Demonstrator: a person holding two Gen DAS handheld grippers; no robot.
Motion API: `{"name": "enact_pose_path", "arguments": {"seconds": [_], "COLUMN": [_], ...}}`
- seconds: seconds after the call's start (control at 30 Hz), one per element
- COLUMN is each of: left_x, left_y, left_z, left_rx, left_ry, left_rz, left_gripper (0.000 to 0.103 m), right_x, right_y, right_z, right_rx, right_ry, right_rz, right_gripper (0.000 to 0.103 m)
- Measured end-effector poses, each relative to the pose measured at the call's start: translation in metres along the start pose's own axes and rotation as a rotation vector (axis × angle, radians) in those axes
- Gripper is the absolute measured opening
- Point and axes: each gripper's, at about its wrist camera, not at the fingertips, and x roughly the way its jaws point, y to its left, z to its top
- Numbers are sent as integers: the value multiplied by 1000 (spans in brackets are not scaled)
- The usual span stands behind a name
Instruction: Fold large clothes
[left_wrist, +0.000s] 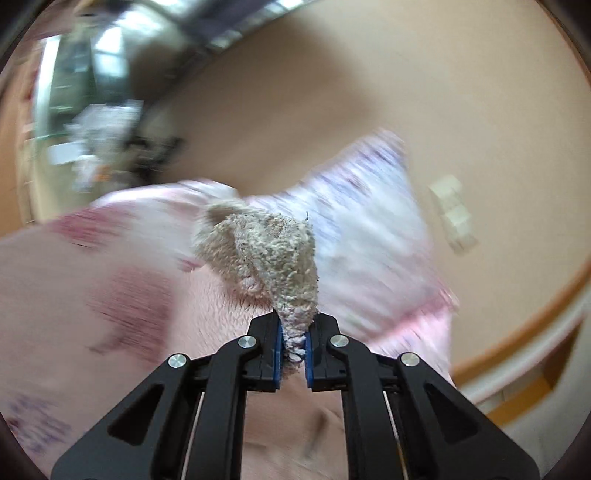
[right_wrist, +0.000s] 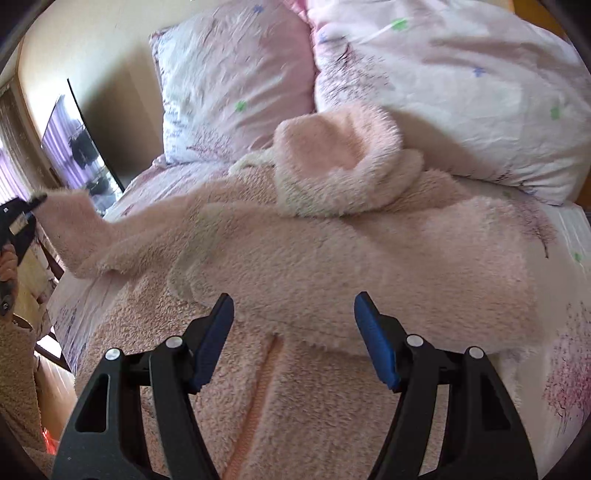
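Left wrist view: left tongs (left_wrist: 294, 341) pinch the fleece sleeve (left_wrist: 273, 254); carry it across the robe (right_wrist: 332, 258). Right tongs (right_wrist: 293, 332) spread, empty.

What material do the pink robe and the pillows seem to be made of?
Robe: looks like plush fleece, matt; its pile is long and fuzzy, loopier near the zip. Pillows: probably thin woven cotton, matt; sharp creases and a printed pattern suggest it.
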Motion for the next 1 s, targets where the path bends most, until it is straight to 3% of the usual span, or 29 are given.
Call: {"name": "enact_pose_path", "arguments": {"seconds": [0.2, 0.4, 0.53, 0.73, 0.77, 0.8, 0.83, 0.9, 1.0], "left_x": [49, 104, 145, 196, 198, 198, 195, 185, 160], "left_y": [-96, -152, -161, -155, -156, -158, -160, -163, -164], "left_z": [-59, -141, -214, -316, -324, -328, -330, -323, -298], "left_rx": [152, 249, 310, 443, 473, 498, 513, 522, 547], "left_ry": [184, 370, 546, 819, 834, 845, 852, 827, 783], "left_rz": [-208, -319, -296, -172, -155, -150, -159, -191, -250], "left_gripper": [7, 7, 7, 11, 15, 31, 62, 83, 85], "right_x": [-14, -23, -23, -18, -17, -18, -18, -19, -17], "right_y": [-27, -55, -75, -100, -101, -102, -101, -100, -95], "right_z": [-4, -9, -11, -15, -15, -14, -13, -12, -7], "right_rx": [57, 122, 182, 265, 271, 278, 282, 288, 293], "right_ry": [-34, -62, -67, -50, -50, -52, -54, -59, -52], "right_rz": [-34, -69, -86, -89, -85, -77, -68, -28, 57], "right_gripper": [70, 70, 70, 69, 69, 69, 69, 69, 66]}}
